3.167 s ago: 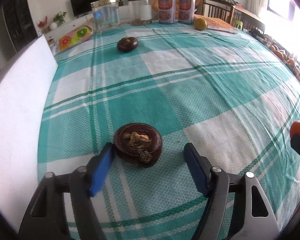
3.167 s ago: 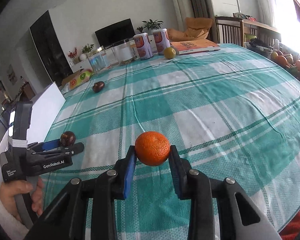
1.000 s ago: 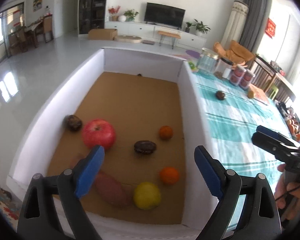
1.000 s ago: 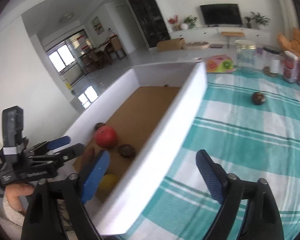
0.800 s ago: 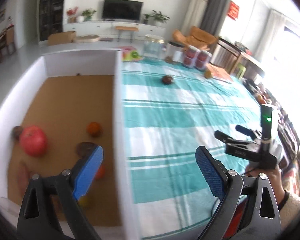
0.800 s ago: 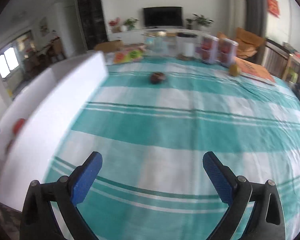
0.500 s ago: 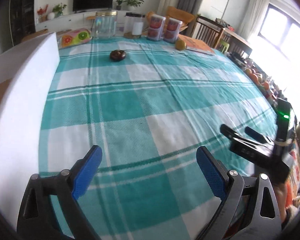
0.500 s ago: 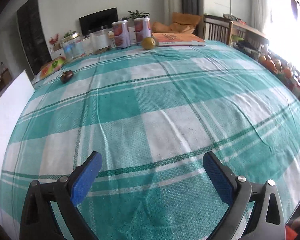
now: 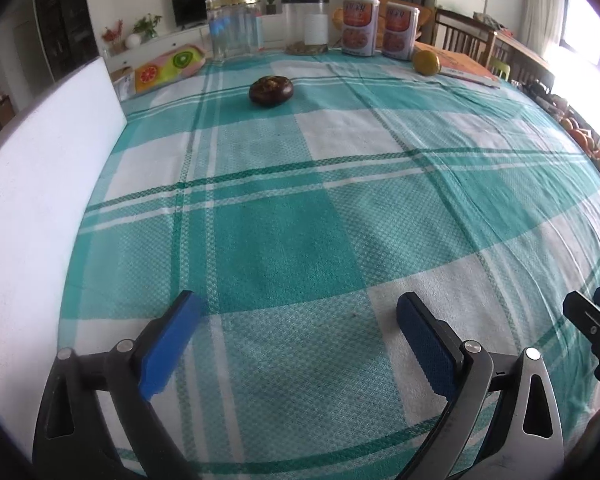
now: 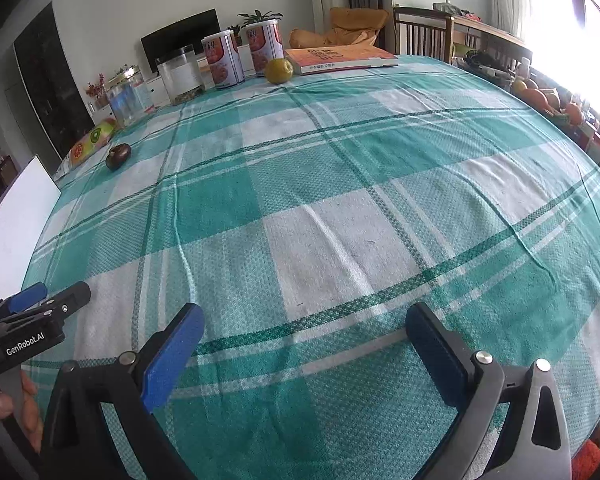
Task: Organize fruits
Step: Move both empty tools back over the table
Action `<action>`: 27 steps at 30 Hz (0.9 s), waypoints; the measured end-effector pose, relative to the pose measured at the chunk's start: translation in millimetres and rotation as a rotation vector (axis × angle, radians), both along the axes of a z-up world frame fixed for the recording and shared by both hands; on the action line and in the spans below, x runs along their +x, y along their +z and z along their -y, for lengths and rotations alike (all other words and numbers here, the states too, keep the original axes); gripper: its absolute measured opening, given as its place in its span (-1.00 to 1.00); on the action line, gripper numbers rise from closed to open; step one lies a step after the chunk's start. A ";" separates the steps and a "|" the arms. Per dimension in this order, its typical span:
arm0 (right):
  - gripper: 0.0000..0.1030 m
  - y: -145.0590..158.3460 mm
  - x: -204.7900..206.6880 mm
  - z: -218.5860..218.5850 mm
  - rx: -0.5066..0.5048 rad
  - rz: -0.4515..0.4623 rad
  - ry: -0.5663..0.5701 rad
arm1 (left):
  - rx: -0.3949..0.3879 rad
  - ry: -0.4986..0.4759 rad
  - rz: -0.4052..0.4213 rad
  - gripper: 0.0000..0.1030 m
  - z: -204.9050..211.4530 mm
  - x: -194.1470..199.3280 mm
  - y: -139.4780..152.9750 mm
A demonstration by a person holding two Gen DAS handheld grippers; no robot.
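Observation:
A dark brown round fruit (image 9: 271, 90) lies far up the green checked tablecloth (image 9: 284, 240), well ahead of my left gripper (image 9: 296, 320). A yellow-green citrus fruit (image 9: 426, 62) sits at the far right by an orange book (image 9: 460, 65). The left jaws are opening wide with nothing between them, low over the cloth. My right gripper (image 10: 304, 332) is open and empty near the table's front; from it the dark fruit (image 10: 118, 156) is far left and the citrus (image 10: 278, 70) far ahead. The white box wall (image 9: 32, 200) stands at the left.
Two glass jars (image 9: 233, 26) and two printed cans (image 9: 359, 26) line the far edge, with a fruit-patterned tray (image 9: 168, 65) at the back left. More oranges (image 10: 540, 98) lie off the table's right side. A hand (image 10: 8, 408) holds the left tool.
Both grippers swung away from the white box with fruit inside, over to the tablecloth, and sank toward it. The left jaws spread a little wider. Both are empty.

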State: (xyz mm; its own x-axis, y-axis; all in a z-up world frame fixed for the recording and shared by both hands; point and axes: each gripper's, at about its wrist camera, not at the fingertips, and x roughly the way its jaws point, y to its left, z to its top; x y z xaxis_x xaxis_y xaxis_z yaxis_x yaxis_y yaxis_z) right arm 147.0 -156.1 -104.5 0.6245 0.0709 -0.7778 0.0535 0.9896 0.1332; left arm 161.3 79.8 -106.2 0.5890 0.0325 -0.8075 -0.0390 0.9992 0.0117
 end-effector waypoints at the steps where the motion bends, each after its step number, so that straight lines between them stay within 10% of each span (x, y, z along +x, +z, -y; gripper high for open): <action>1: 0.95 -0.1 0.2 -0.7 -0.003 -0.002 0.002 | 0.002 -0.002 0.000 0.93 0.0 -0.3 -0.2; 27: 1.00 -3.0 1.5 -4.8 -0.030 -0.020 0.013 | -0.008 -0.021 -0.079 0.96 -0.6 8.4 2.1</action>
State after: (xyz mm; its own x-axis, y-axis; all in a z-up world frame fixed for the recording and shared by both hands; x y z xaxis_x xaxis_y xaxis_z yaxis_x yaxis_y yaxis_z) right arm 148.5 -151.3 -107.5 0.6082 0.0555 -0.7918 0.0433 0.9937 0.1030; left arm 169.7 80.4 -104.2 0.5242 0.0141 -0.8515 -0.0173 0.9998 0.0058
